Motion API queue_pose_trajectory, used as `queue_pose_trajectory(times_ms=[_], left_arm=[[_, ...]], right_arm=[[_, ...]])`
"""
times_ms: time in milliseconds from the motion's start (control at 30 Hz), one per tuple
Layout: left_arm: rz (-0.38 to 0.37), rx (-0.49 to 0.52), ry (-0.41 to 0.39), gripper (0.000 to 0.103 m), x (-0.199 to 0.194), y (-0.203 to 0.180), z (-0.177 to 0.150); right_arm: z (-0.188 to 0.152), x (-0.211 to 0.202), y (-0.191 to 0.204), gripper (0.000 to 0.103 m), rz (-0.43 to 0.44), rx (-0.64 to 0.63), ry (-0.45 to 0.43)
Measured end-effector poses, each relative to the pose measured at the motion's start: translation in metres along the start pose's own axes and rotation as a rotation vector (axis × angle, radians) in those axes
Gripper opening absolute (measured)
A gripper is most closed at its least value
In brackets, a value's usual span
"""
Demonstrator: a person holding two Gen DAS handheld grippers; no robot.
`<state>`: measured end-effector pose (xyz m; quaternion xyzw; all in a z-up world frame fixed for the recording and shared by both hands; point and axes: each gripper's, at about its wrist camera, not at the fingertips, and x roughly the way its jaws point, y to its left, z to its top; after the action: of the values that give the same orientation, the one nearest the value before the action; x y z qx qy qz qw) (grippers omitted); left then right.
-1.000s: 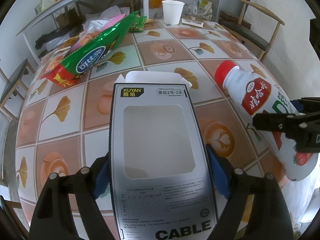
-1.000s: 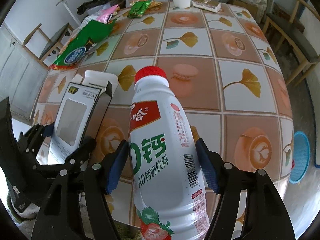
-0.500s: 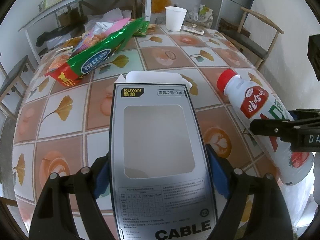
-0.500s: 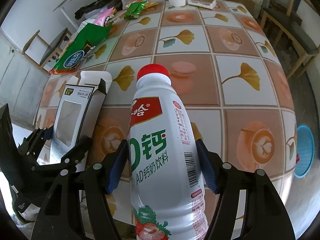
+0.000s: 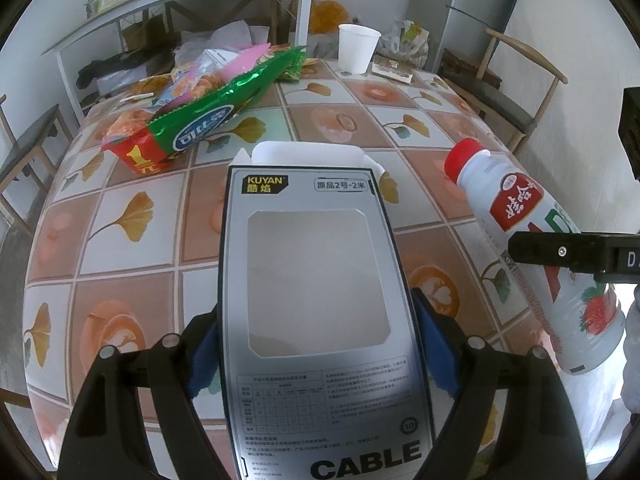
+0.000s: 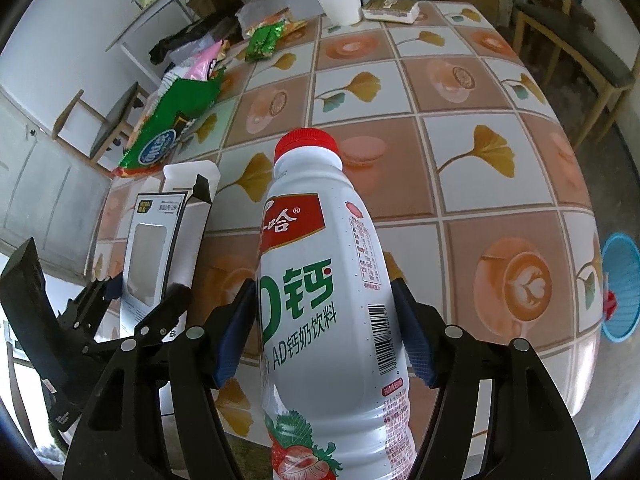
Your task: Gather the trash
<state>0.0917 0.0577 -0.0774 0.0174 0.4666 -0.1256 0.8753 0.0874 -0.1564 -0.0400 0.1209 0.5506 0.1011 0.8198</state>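
I have both claws loaded. My left claw (image 5: 316, 344) is clenched on the sides of an empty cable box (image 5: 316, 300), a grey carton with a cut-out window and its top flap open; nothing shows inside it. My right claw (image 6: 324, 332) is gripping a white milk-drink bottle (image 6: 320, 280) with a red cap, held neck forward above the near edge of the worktop (image 6: 480, 184). From the left wrist view the bottle sits at about 3 o'clock of the box, apart from it.

I judge the job partly done: two pieces are lifted but not yet dropped anywhere. Still lying on the worktop are the green snack bag (image 5: 212, 120) at 11 o'clock with other wrappers behind it, a small green packet (image 6: 266, 40), a white paper cup (image 5: 357, 48) at 12 o'clock whose contents I cannot see, and a flat pack (image 6: 390, 10) beside it. A blue basket (image 6: 620, 284) stands on the floor at 3 o'clock of the right view; only part of it shows, and something red sits at its edge.
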Motion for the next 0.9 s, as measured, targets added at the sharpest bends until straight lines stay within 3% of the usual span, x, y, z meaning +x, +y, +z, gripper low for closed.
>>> queue_pose_trajectory(times_ms=[900], left_arm=[[-0.024, -0.026, -0.027, 0.081, -0.0073, 0.0024, 0.0016]], right_arm=[[0.0009, -0.0076, -0.0022, 0.063, 0.008, 0.012, -0.018]])
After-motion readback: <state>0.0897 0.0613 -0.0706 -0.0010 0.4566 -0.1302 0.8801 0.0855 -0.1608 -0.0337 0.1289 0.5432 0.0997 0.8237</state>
